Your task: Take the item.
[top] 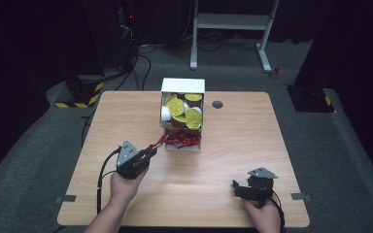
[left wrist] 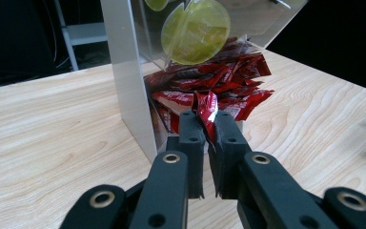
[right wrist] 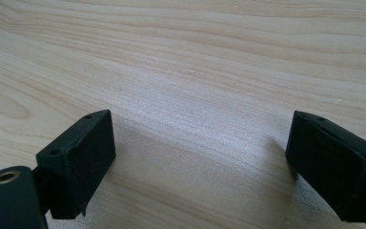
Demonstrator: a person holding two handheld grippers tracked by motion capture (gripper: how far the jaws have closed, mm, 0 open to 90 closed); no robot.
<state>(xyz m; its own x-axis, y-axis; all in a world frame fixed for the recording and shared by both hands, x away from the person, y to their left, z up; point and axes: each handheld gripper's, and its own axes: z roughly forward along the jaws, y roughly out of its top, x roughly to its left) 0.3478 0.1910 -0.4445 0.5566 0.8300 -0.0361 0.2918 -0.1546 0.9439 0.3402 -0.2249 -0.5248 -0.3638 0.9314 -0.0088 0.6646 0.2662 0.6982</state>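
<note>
pinching a red packet (left wrist: 208, 110) right now with the left gripper (left wrist: 208, 125), jaws squeezed nearly together with just the thin foil between them. that packet is still at the edge of the heap of red packets (top: 183, 140) spilling out of the bottom slot of the white dispenser box (top: 183, 85), so it's touching the pile, just beside the box's front left corner. from the left gripper view you can see the clear front panel with yellow-lidded pods (left wrist: 196, 29) stacked in the upper compartment, right above the red stuff. in the high view the left gripper (top: 151, 149) points up and to the right toward the box, which stands near the far edge of the wooden table (top: 126, 111), about mid-width.

right gripper (top: 236, 188) is parked low over the near right part of the table, well apart from the box. its jaws are spread wide with nothing but bare wood grain between them in the right gripper view.
</note>
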